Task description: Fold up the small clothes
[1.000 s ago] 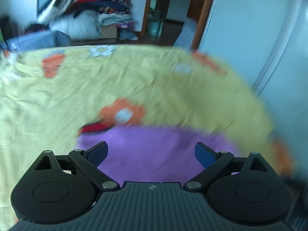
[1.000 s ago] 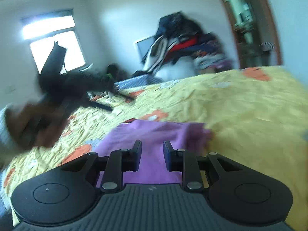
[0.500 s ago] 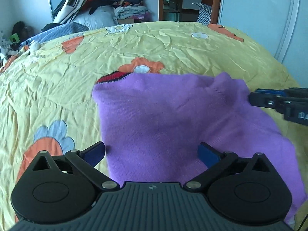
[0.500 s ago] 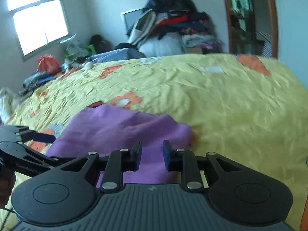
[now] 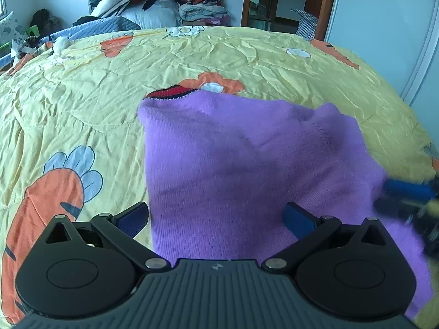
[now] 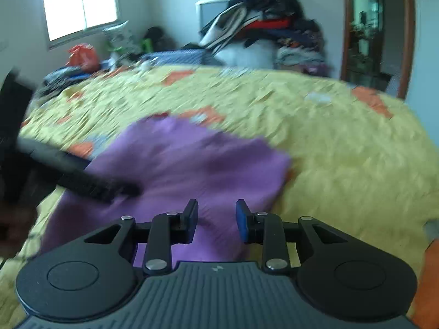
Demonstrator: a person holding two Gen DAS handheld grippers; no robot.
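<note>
A small purple knit sweater with a red and dark collar lies flat on the yellow bedspread. My left gripper is wide open just above the sweater's near hem, with nothing between its fingers. My right gripper is partly open and empty over the sweater's near right part. The right gripper shows blurred at the right edge of the left wrist view. The left gripper shows blurred in the right wrist view.
The bedspread has orange carrot and flower prints. A heap of clothes and bedding is piled at the far end of the bed. A doorway and a white wardrobe stand at the right. A window is at the far left.
The left gripper has come lower and closer over the sweater. The right gripper has opened a little and swung left over the sweater's right side. The sweater lies where it was.
</note>
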